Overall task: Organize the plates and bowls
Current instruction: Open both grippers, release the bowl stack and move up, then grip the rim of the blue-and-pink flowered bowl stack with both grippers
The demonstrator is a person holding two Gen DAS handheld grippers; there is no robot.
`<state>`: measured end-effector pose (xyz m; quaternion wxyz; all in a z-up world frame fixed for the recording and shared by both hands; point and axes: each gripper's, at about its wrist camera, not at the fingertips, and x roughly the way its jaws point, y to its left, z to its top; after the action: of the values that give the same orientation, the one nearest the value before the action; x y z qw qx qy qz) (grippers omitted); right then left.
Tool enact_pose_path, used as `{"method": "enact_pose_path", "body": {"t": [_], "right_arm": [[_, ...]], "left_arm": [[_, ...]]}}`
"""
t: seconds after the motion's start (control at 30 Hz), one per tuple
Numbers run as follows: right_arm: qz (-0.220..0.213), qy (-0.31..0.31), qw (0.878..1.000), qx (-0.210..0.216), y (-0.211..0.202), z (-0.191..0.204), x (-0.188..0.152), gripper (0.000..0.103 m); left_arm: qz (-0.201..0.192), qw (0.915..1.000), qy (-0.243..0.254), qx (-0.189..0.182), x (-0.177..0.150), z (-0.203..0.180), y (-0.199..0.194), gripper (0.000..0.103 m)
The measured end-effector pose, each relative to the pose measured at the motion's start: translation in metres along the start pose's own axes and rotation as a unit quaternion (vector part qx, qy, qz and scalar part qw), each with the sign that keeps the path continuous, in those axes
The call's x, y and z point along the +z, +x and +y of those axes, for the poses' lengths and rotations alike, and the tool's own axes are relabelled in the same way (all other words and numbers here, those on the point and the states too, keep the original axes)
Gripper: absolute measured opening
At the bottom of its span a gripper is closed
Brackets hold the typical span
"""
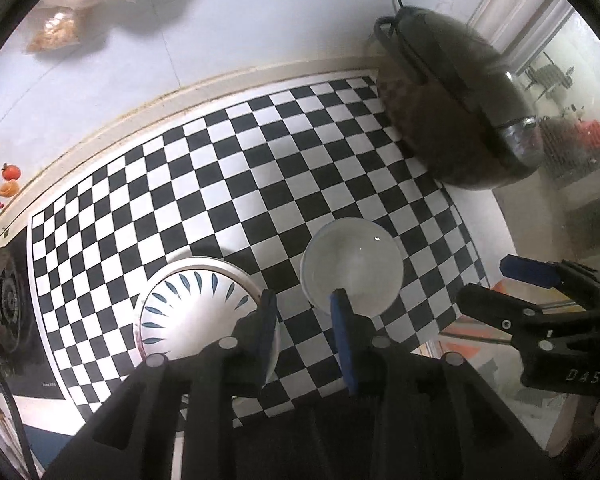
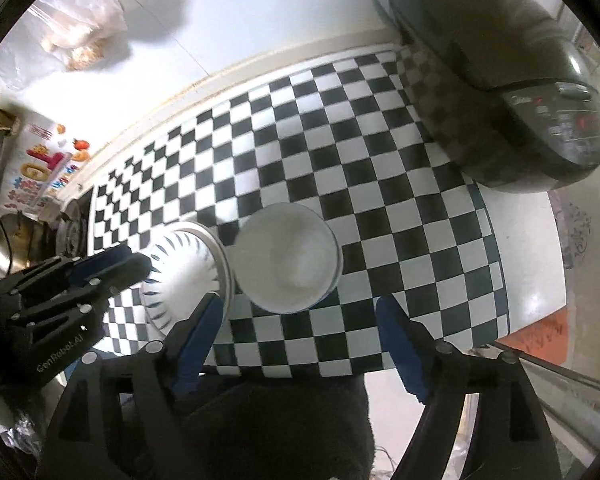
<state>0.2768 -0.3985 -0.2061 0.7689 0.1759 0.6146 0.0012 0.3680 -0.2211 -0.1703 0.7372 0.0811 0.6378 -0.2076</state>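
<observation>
Bowls: patterned bowl (image 1: pixel 188 312) and plain white bowl (image 1: pixel 352 266) sit side by side on checkered mat (image 1: pixel 228 168).
Left gripper (image 1: pixel 306 334): jaws slightly parted, gripping nothing.
Right gripper (image 2: pixel 300 340): jaws wide, empty.
Far: rice cooker (image 2: pixel 500 92) at mat's back corner.

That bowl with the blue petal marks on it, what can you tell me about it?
The patterned bowl is white, glossy like ceramic, with thin blue petal strokes radiating around its outside. It sits upside down on a plate, whose pale rim shows beyond it, on the black-and-white checkered mat. A plain white bowl stands upright close beside it; whether they touch is unclear. Neither claw holds it.
</observation>
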Motion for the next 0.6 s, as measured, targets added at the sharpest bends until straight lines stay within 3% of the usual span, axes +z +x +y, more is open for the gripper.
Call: {"method": "enact_pose_path", "body": {"t": [0.33, 0.6], "right_arm": [[-0.029, -0.003, 1.0, -0.004, -0.029, 0.004, -0.005, 0.086], [-0.028, 0.0, 0.999, -0.029, 0.003, -0.013, 0.01, 0.086]], "left_arm": [[0.002, 0.9999, -0.004, -0.009, -0.003, 0.0, -0.004, 0.026], [0.043, 0.9983, -0.035, -0.016, 0.012, 0.015, 0.049, 0.026]]}}
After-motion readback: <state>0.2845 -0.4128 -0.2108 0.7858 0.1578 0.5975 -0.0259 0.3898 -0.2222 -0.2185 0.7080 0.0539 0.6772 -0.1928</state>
